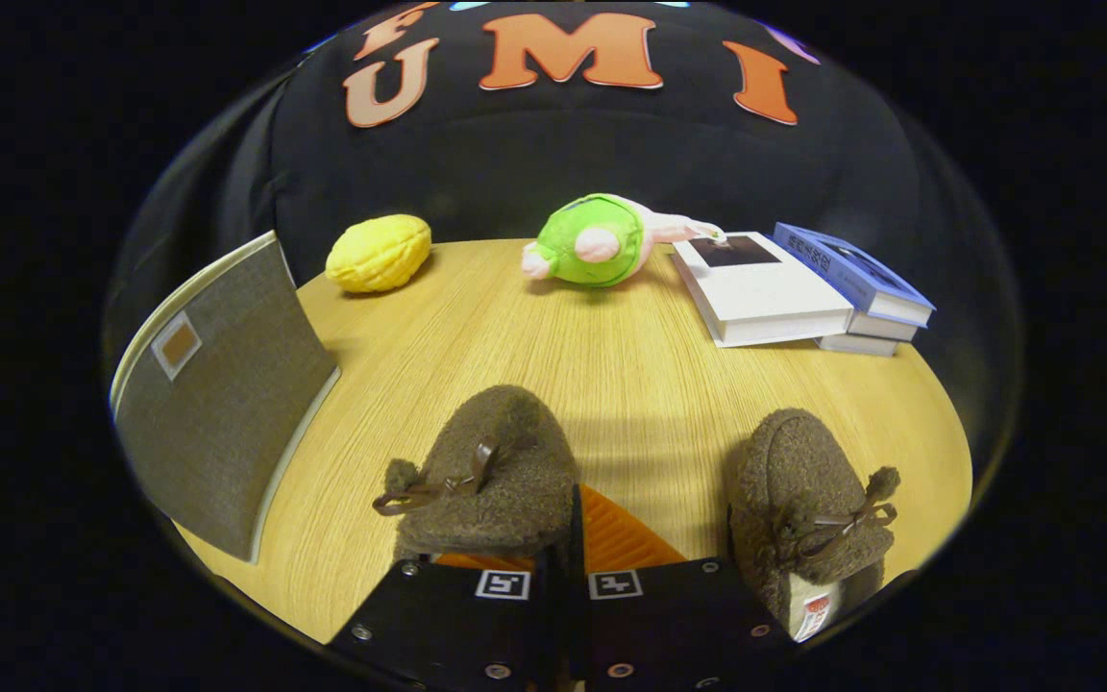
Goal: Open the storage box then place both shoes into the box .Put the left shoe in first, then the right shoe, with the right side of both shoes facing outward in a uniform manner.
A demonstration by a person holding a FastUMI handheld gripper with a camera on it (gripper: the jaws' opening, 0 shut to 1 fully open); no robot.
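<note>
- we see our fingers (575, 538) pressed together, clamping nothing.
- the fuzzy brown bow slipper (491, 471) lies just ahead-left, long axis pointing away; its twin (808, 509) sits right.
- the grey fabric storage box (217, 404) stands further left on the wooden worktop (630, 375), lid seemingly unopened.

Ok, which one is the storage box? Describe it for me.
On the wooden table, look off to the side past the slipper by the shut claw. The storage box is the flat grey fabric panel with a small square tag, unlike the books.
</note>
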